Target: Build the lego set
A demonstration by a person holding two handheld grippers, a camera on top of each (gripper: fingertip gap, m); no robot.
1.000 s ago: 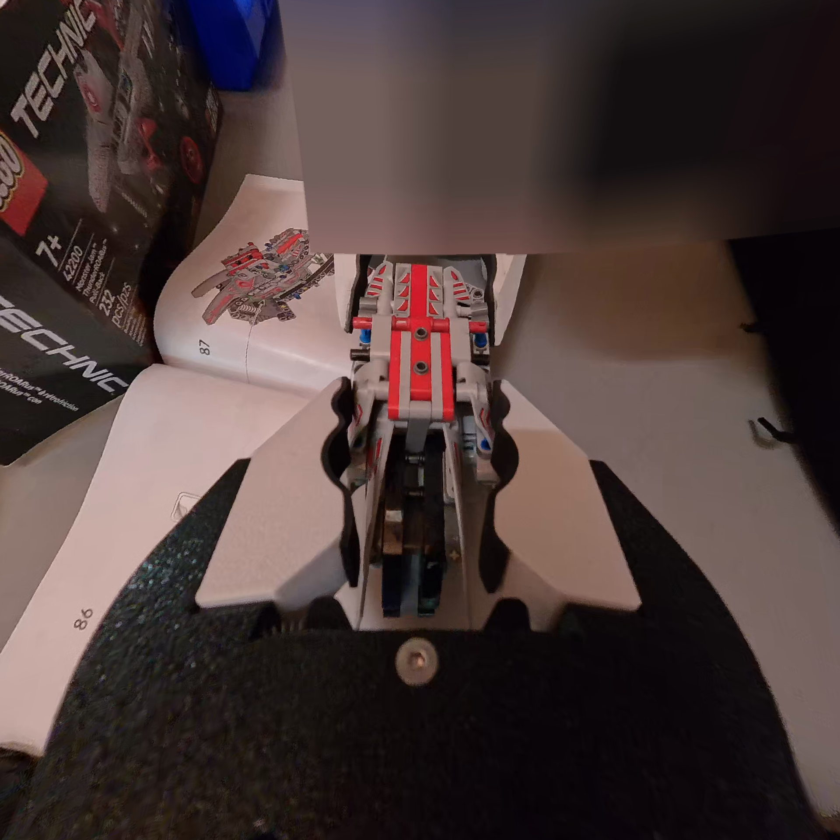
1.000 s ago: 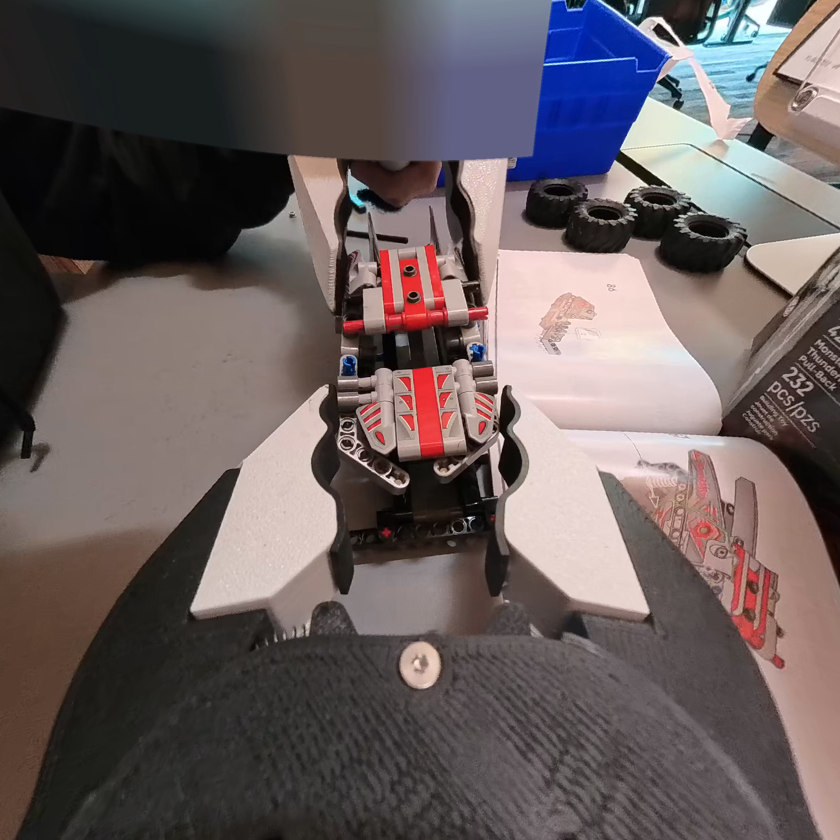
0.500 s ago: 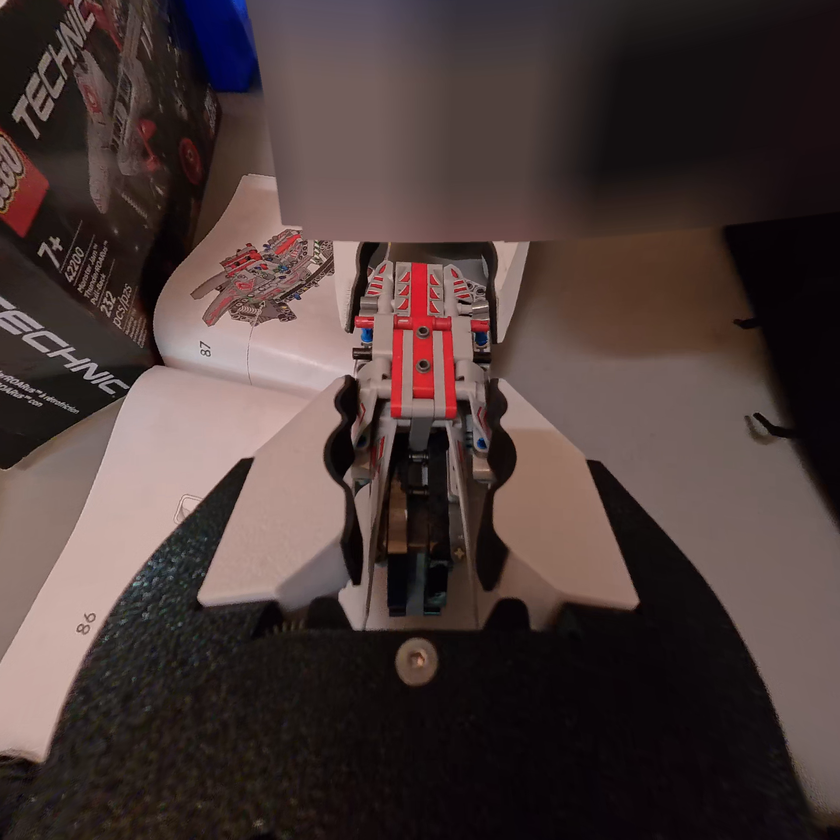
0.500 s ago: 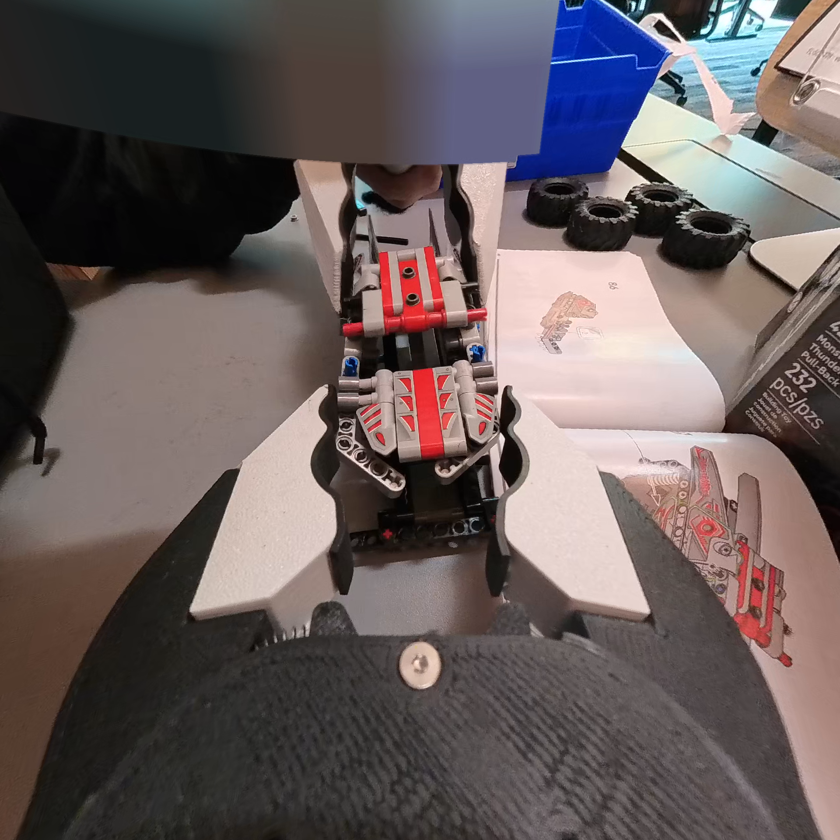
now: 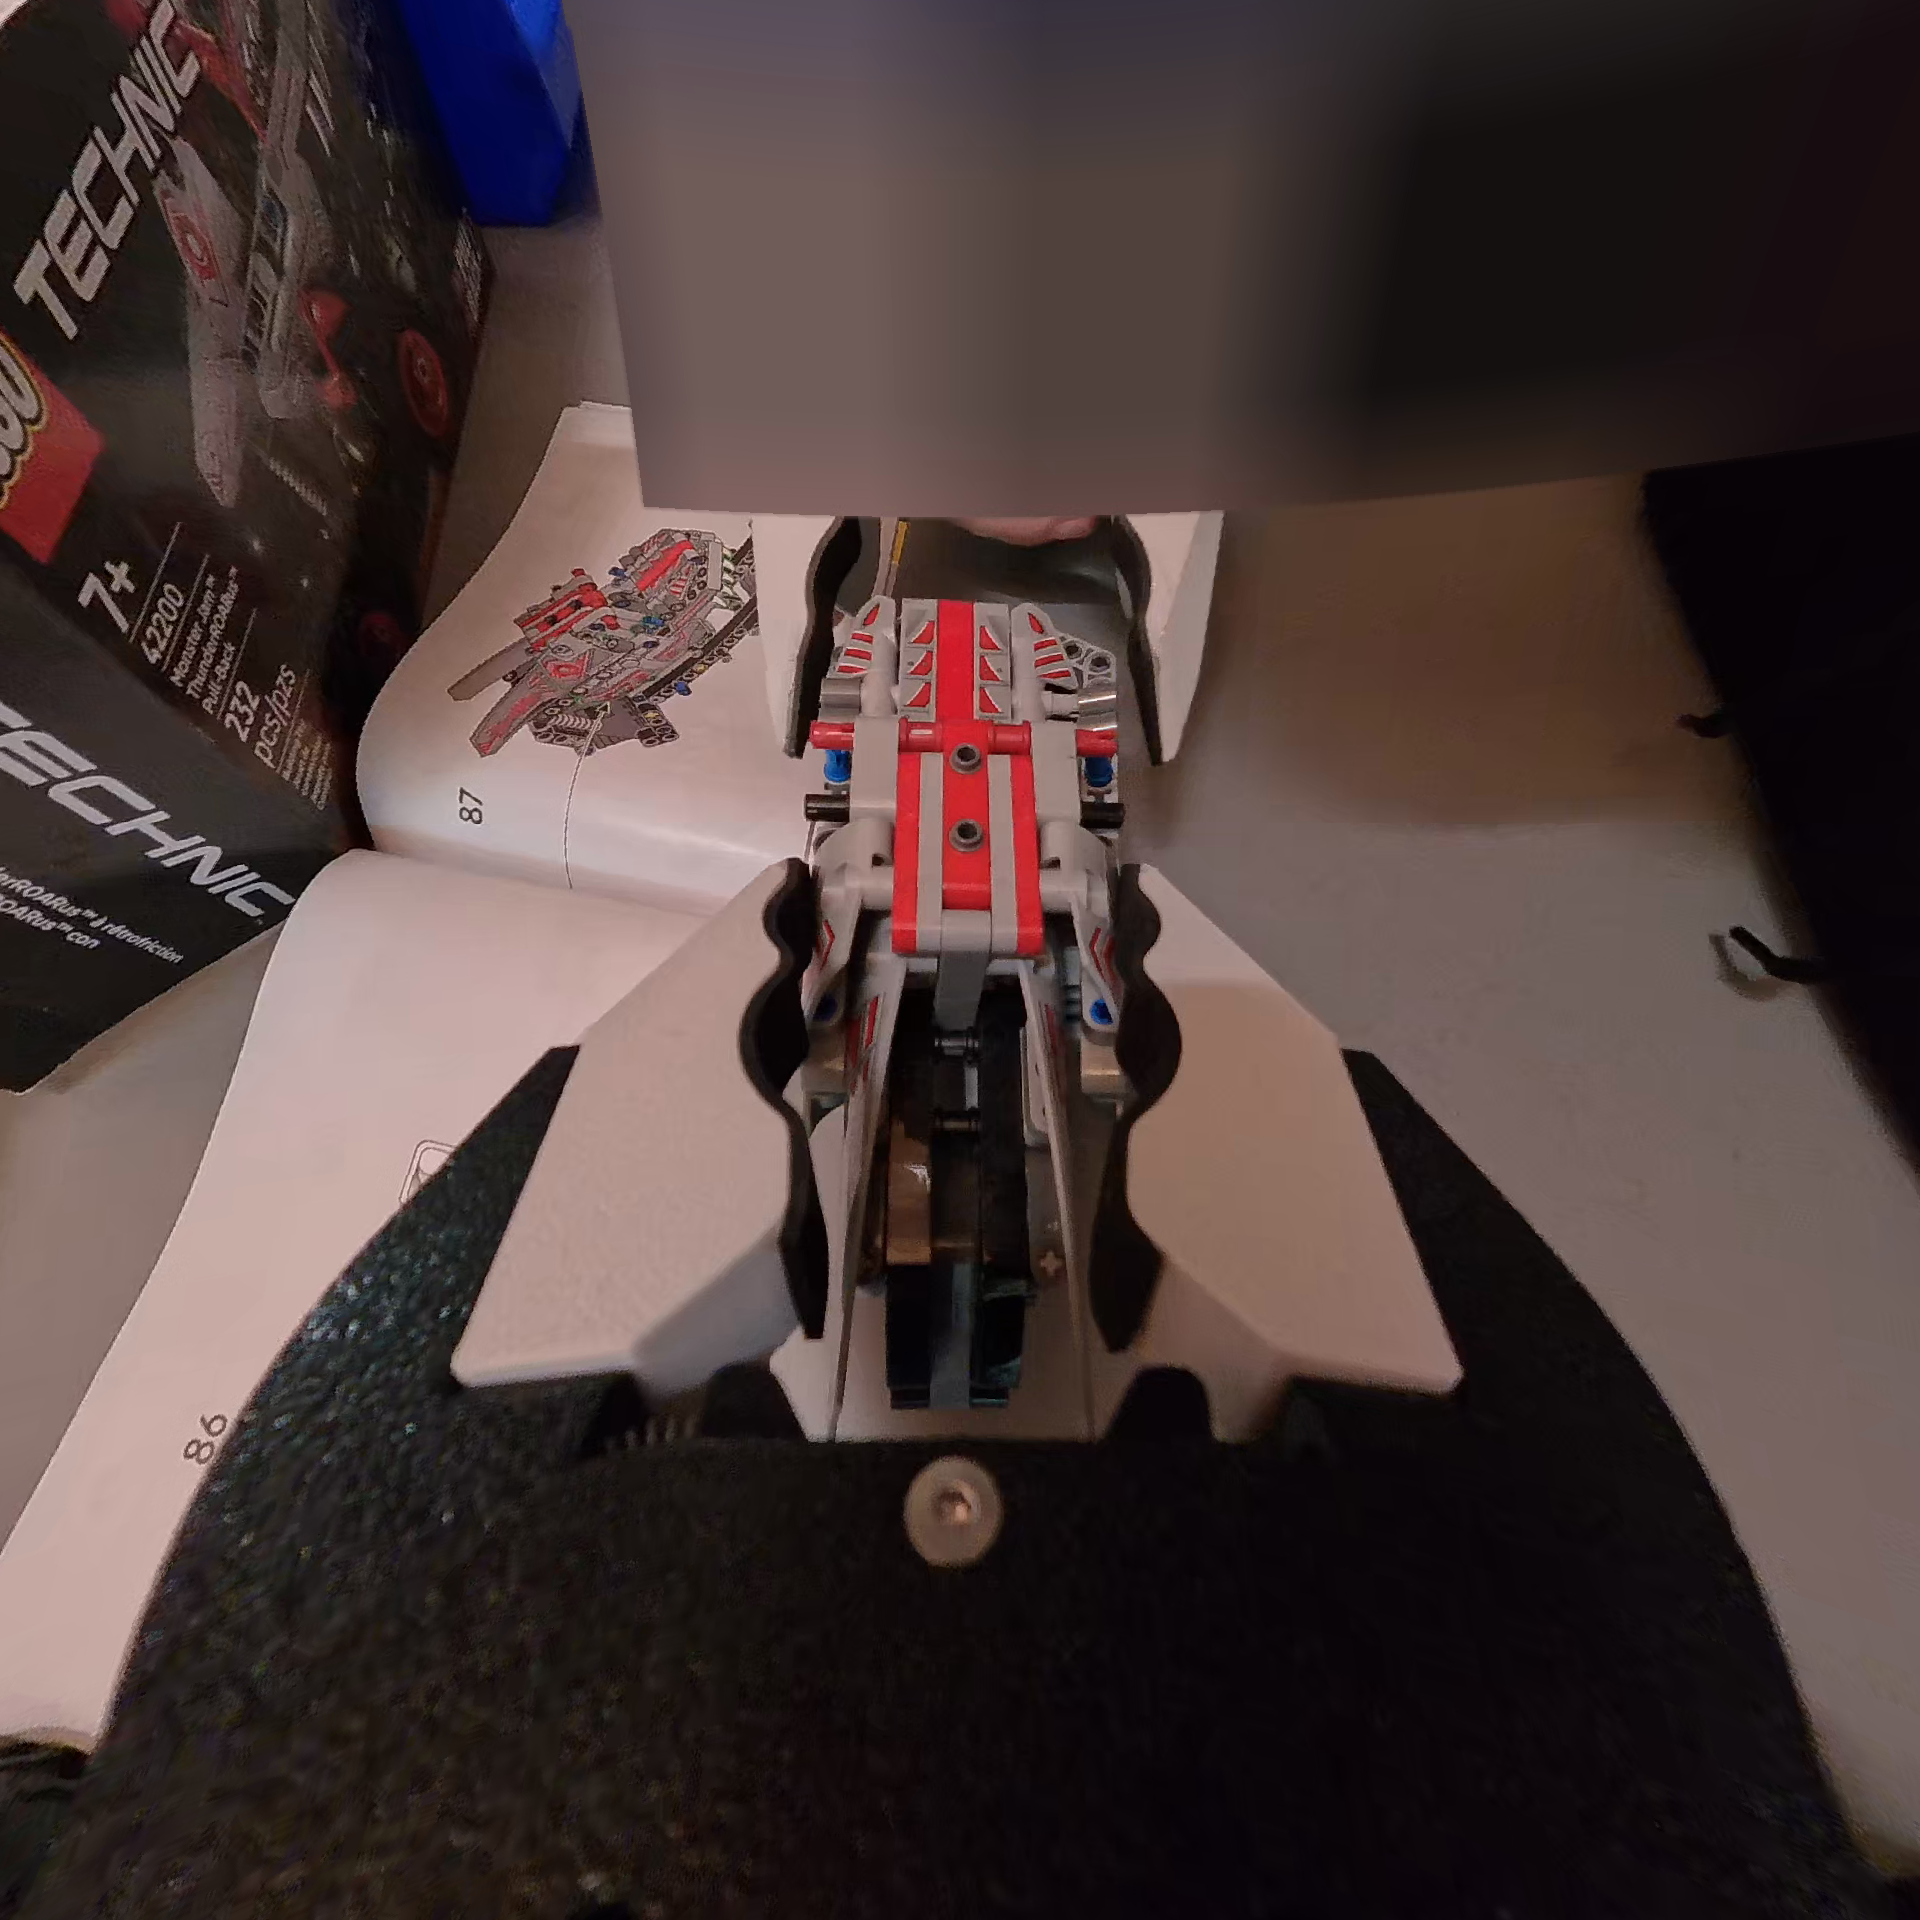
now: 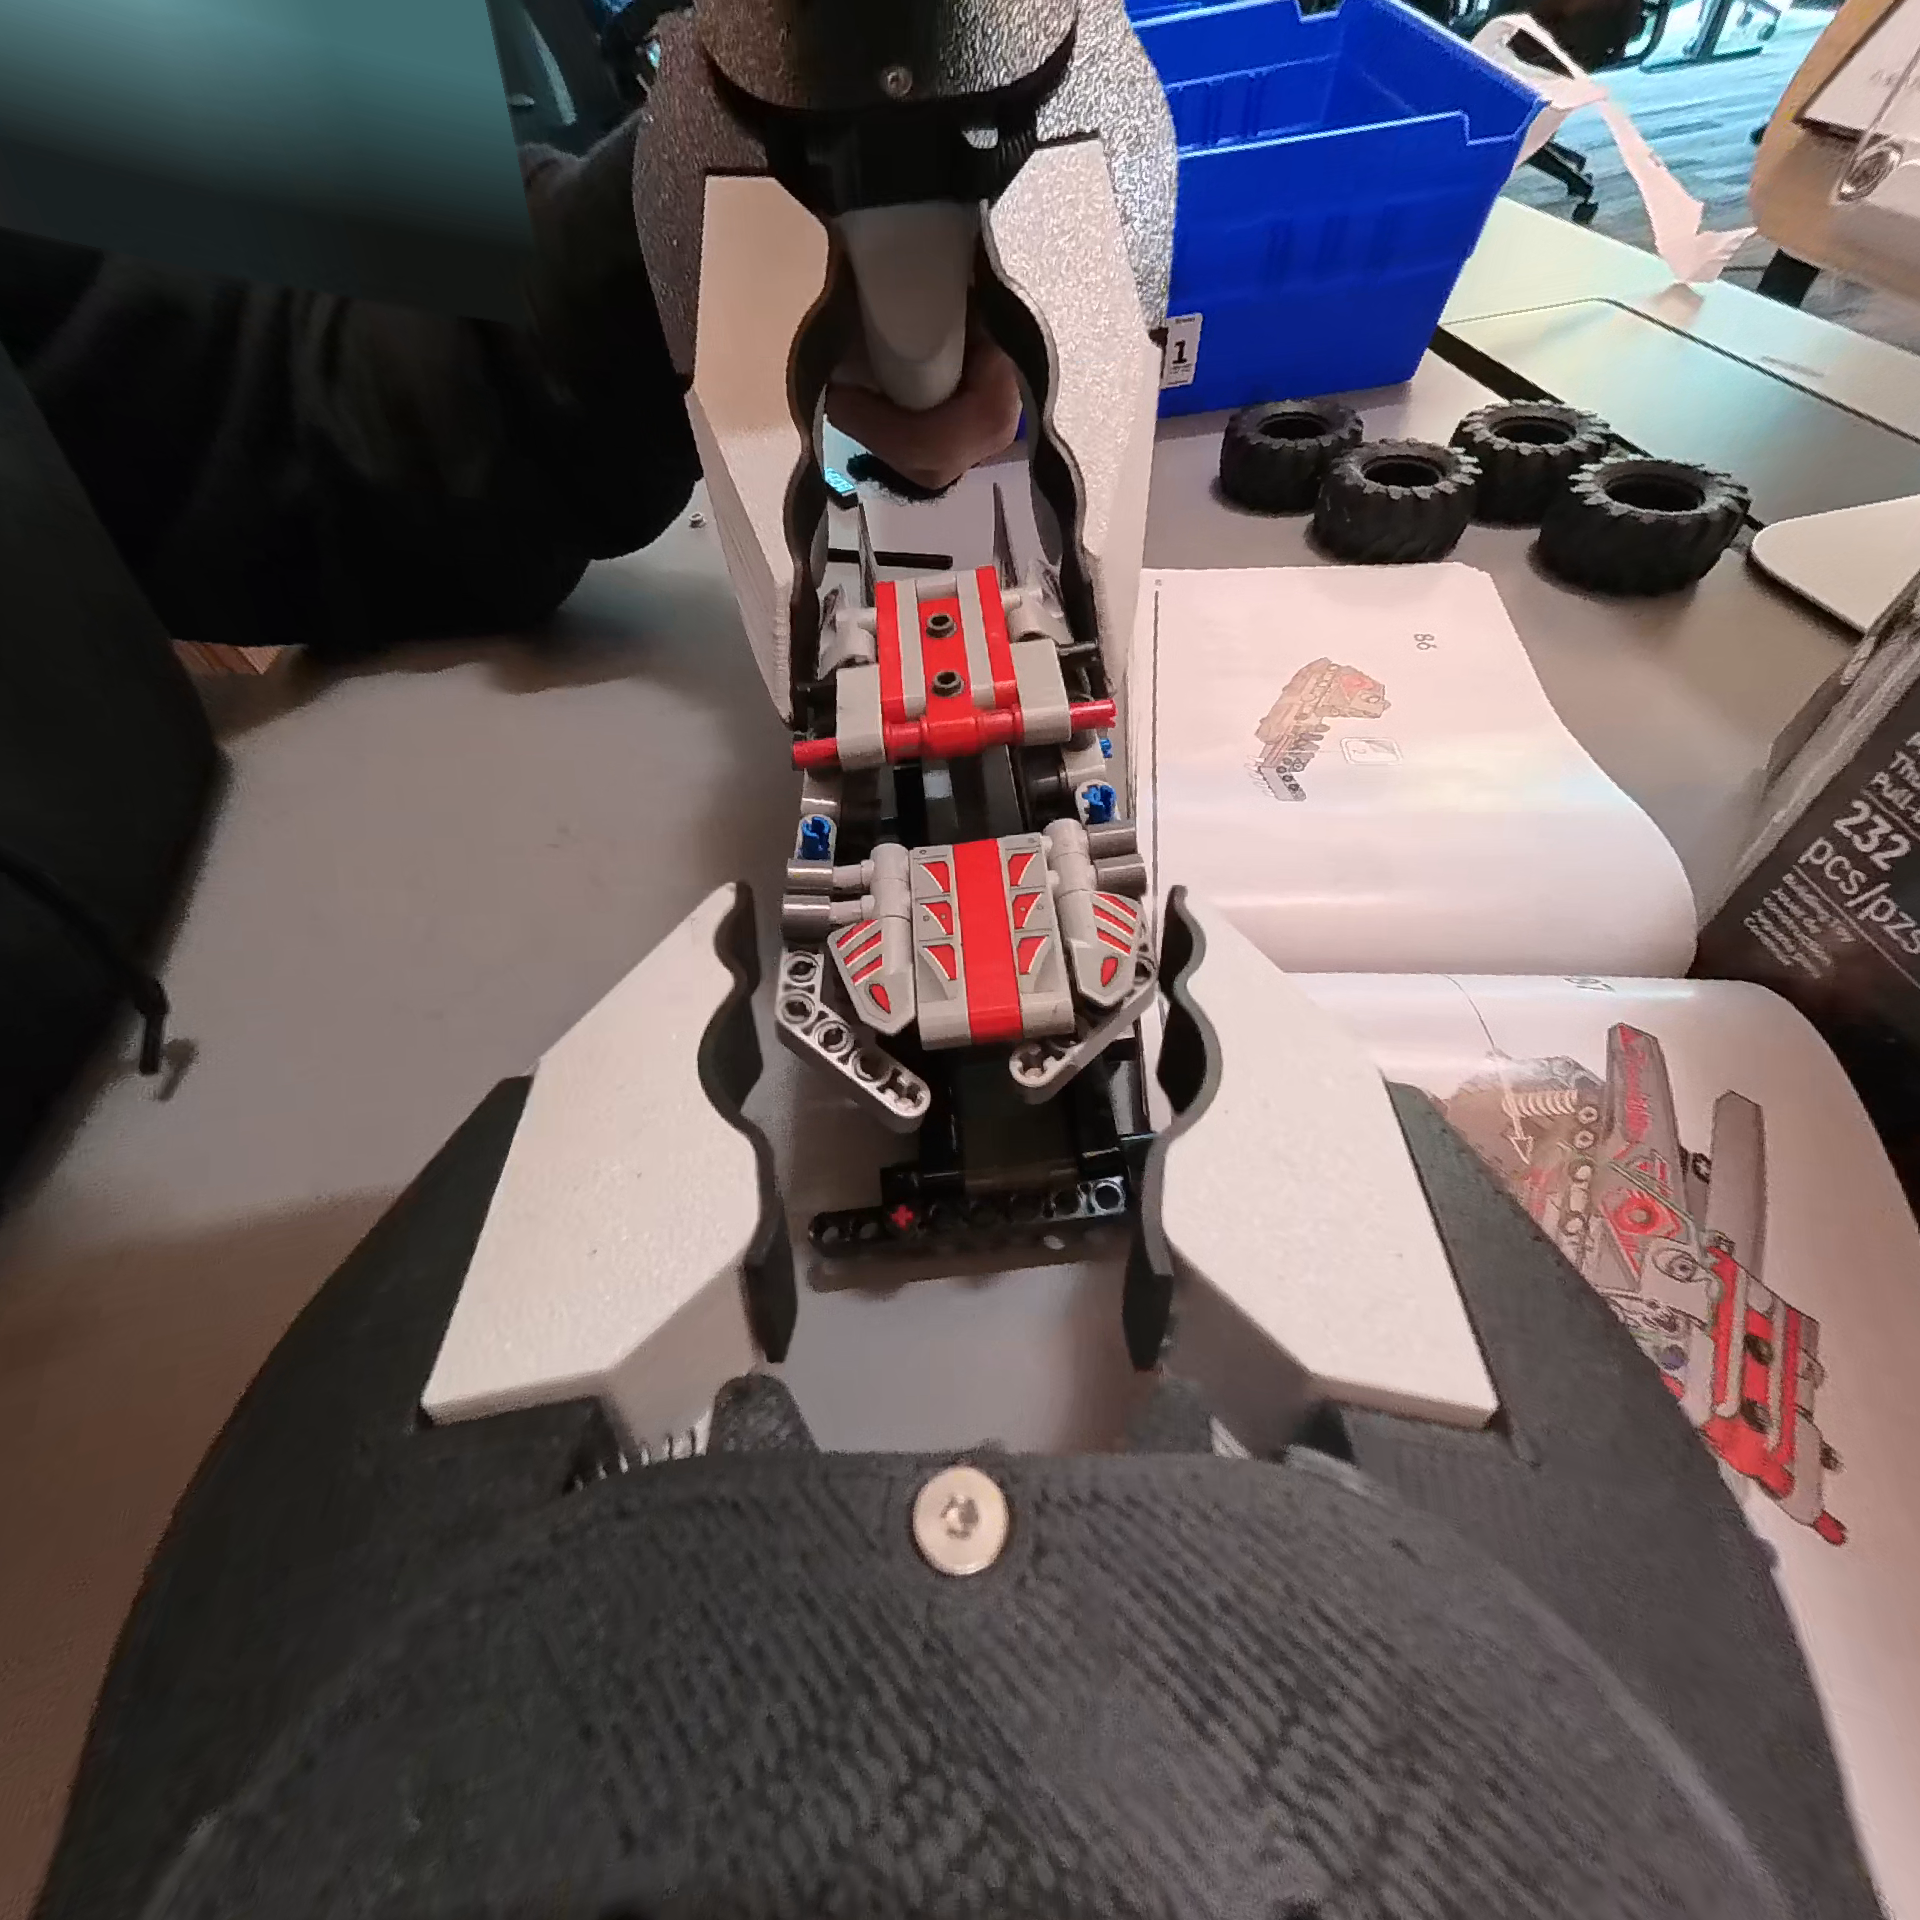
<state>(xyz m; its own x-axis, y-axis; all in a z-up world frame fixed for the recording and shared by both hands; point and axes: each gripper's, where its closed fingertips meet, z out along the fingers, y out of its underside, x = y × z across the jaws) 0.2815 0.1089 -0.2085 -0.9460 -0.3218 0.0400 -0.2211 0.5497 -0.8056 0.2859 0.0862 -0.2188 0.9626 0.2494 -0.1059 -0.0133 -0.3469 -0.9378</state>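
Left wrist view:
- Left gripper (image 5: 961, 935): jaws clamped on rear half of lego vehicle (image 5: 961, 831), pads pressed to both its sides.
- Lego vehicle: grey/red striped body, blue pins at sides, black chassis underneath; lies lengthwise between the two grippers, over the table (image 5: 1507, 935).
- Right gripper (image 5: 982, 582): at far end, one finger either side of the nose; top hidden by blur patch.
- Instruction booklet (image 5: 416, 987): open, to the left, partly under the left gripper.
- Set box (image 5: 187, 520): black, standing at upper left, touching booklet edge.
- Blue bin (image 5: 499, 104): behind box (only a corner shows).

Right wrist view:
- Right gripper (image 6: 966, 977): jaws apart, bracketing the vehicle's nose; a gap shows at the left pad, right-side contact unclear.
- Lego vehicle (image 6: 977, 956): on table (image 6: 416, 831), nose toward this camera, black perforated beam at front.
- Left gripper (image 6: 940, 623): opposite, closed on far half.
- Booklet (image 6: 1403, 779): just right of vehicle.
- Four black tyres (image 6: 1475, 499): loose, grouped beyond booklet, near blue bin (image 6: 1330, 187).
- Set box (image 6: 1839, 831): right edge.
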